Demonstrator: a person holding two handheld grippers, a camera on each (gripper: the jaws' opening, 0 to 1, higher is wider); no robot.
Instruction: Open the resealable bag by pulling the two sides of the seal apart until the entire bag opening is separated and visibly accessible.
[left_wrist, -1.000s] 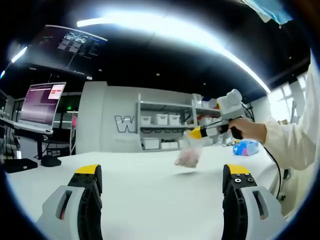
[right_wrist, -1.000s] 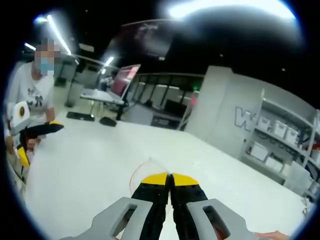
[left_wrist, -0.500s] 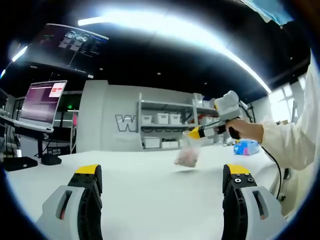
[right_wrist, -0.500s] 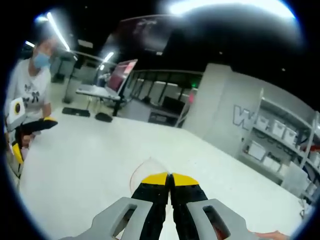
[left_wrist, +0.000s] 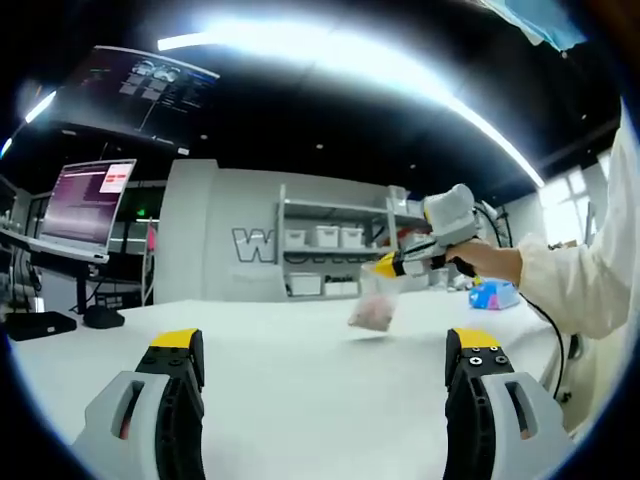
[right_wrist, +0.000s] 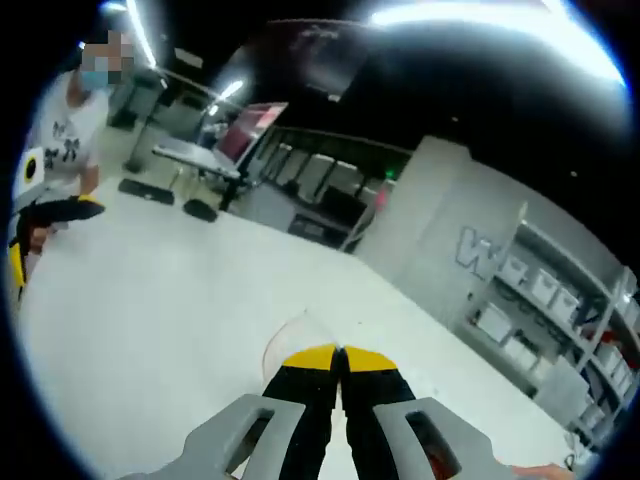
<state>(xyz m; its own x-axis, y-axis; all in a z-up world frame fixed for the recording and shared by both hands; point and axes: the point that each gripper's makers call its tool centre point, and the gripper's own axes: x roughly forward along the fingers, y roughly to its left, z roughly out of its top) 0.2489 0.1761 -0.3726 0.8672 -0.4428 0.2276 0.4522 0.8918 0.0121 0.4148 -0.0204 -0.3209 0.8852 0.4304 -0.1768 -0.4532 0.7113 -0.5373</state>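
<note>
The table (left_wrist: 300, 360) is plain white. Both tongs, left (left_wrist: 325, 345) and right (right_wrist: 340, 356), are grey and black with yellow tips. The clear bag (left_wrist: 375, 308) holds something seemingly pinkish.

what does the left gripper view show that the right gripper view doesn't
Left gripper view: the open left gripper, and the whole bag hanging from the right gripper above the table, something pinkish in its lower part.

Right gripper view: the right gripper's fingers from behind, shut on the bag's clear edge, and a seated person at the far left.

Both: the white table, the bag, the monitor and the shelving.
</note>
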